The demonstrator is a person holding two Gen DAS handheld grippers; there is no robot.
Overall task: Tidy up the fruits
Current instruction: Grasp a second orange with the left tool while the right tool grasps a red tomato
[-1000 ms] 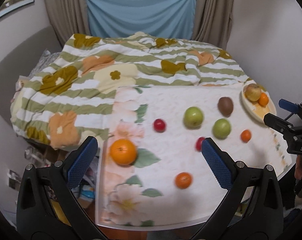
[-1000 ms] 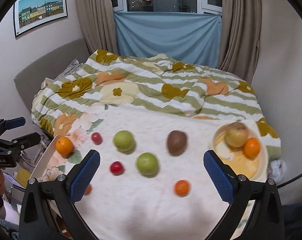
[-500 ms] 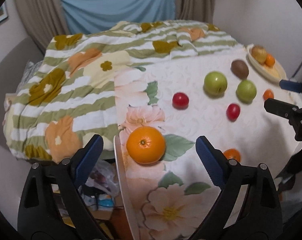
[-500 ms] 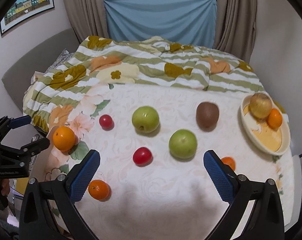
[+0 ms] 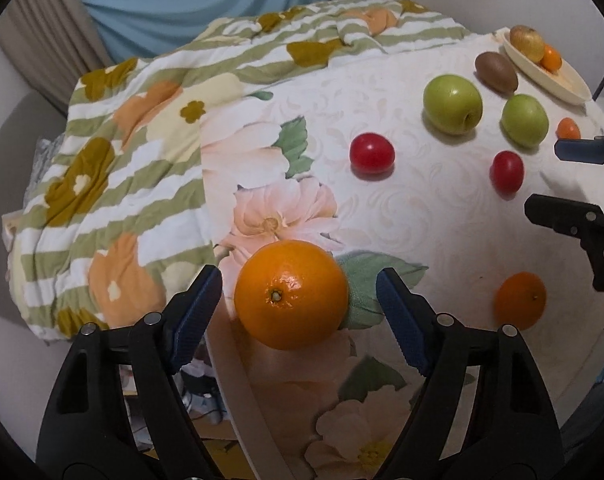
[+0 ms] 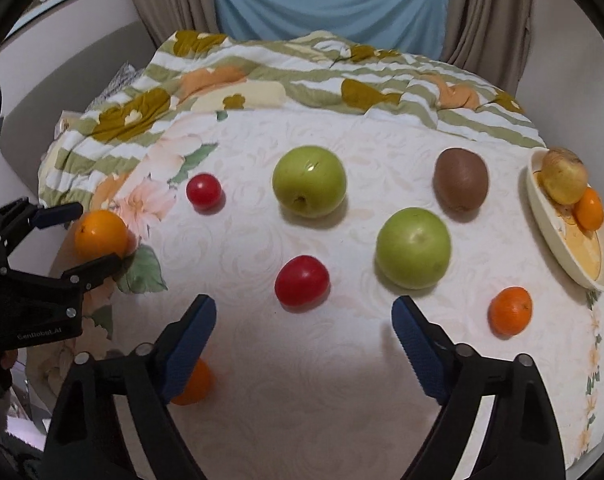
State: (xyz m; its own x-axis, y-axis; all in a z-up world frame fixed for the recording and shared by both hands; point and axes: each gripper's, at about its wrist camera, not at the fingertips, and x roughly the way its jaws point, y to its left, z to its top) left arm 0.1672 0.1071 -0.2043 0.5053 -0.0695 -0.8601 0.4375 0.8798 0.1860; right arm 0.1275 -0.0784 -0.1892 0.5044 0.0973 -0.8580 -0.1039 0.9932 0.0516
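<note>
Dim warm indoor light; soft shadows under fruit; fisheye-bent edges

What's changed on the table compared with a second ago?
Both grippers have come down toward the table, their fingers closing somewhat. The left gripper now straddles the big orange without touching it; the right gripper sits just short of a red fruit. Nothing is held. The fruits and the plate lie where they were.
</note>
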